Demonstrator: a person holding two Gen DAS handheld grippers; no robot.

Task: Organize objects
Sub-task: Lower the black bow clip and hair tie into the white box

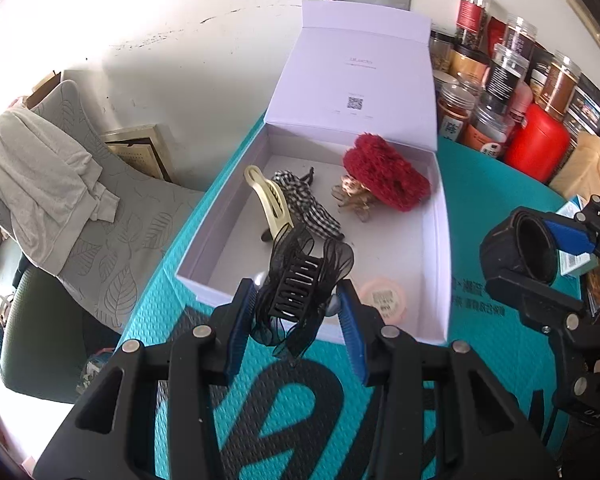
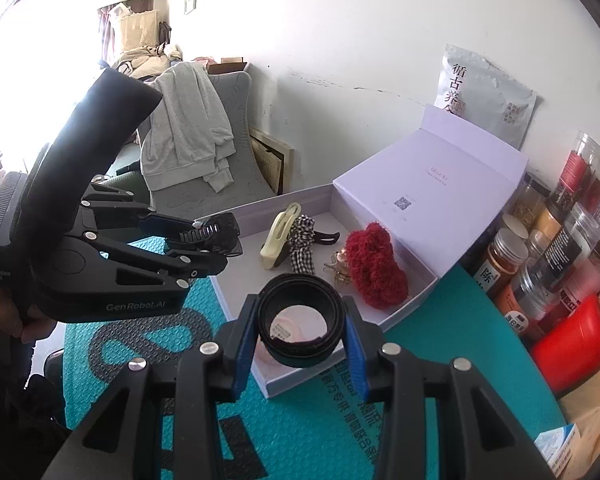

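Left gripper (image 1: pixel 296 304) clamps the black clip (image 1: pixel 300 288) and right gripper (image 2: pixel 300 328) clamps the black band (image 2: pixel 300 316), both over the box (image 1: pixel 436 240) near edge; best released low, clear of the pink disc (image 1: pixel 382 296).

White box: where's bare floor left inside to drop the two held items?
In the white box, the floor is bare in the near-left corner, below the cream clip, and in the strip between the checked bow and the right wall. The far end is crowded: red fuzzy piece, amber clip. A pink disc sits at the near wall.
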